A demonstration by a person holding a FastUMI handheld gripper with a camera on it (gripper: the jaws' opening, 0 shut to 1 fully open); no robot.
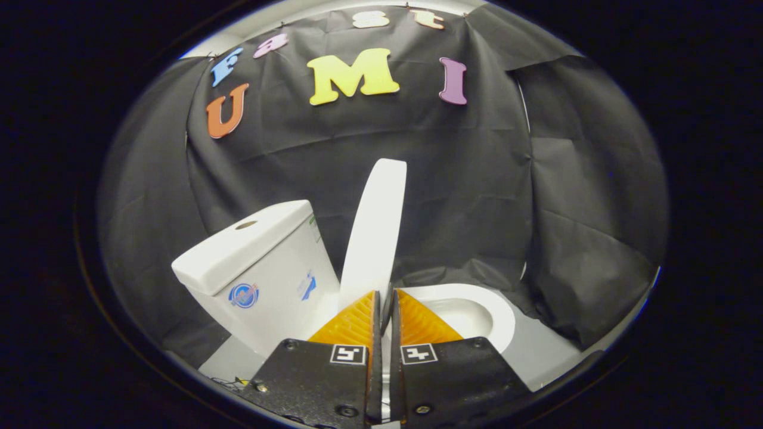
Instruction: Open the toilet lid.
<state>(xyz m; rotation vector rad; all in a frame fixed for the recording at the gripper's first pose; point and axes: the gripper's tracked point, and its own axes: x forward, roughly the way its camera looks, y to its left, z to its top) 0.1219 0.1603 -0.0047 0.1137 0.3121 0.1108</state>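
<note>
Two gripper point(385, 298) fingers nearly together, lid point(375, 232) raised.

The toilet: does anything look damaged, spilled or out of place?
Nothing stands out. The lid stands raised beside the tank, the bowl rim looks clean, and the gripper has its jaws nearly closed at the lid's lower edge.

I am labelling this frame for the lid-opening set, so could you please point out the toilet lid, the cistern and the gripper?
Toilet lid point(377, 229), gripper view: middle of the raised lid's white face.
Cistern point(271, 280), gripper view: front wall of the tank, under its top cover.
Gripper point(384, 304), gripper view: narrow gap between the two fingertips, nearly closed at the lid's base.
</note>
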